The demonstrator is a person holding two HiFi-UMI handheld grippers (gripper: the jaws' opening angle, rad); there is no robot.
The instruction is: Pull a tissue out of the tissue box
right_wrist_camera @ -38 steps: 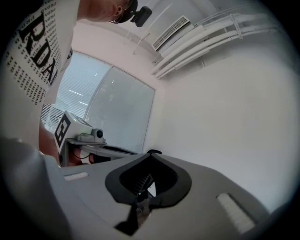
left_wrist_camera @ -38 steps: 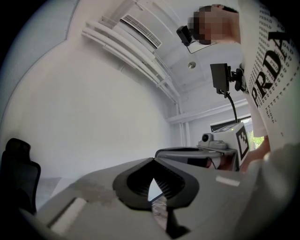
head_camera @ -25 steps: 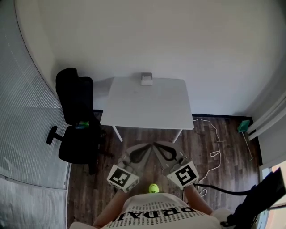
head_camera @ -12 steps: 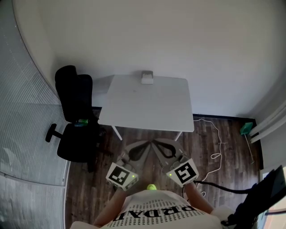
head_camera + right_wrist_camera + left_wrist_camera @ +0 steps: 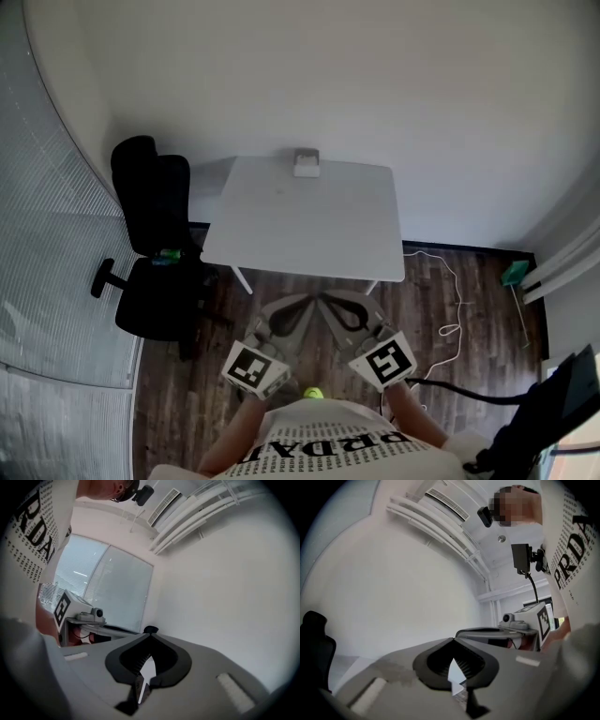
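Note:
A small white tissue box sits at the middle of the far edge of the white table. Both grippers are held close to the person's body, over the wooden floor, well short of the table. My left gripper and right gripper point forward and slightly toward each other. The left gripper view aims at a bare wall; its jaws meet at the tips with nothing between them. The right gripper is likewise shut and empty. The tissue box appears in neither gripper view.
A black office chair stands at the table's left. A white cable trails on the floor at right, near a small green object. A black cable and dark equipment lie at lower right. A window with blinds curves along the left.
The head view has drifted slightly, so the table and chair sit a little further left. Both grippers stay shut near the body, barely moved.

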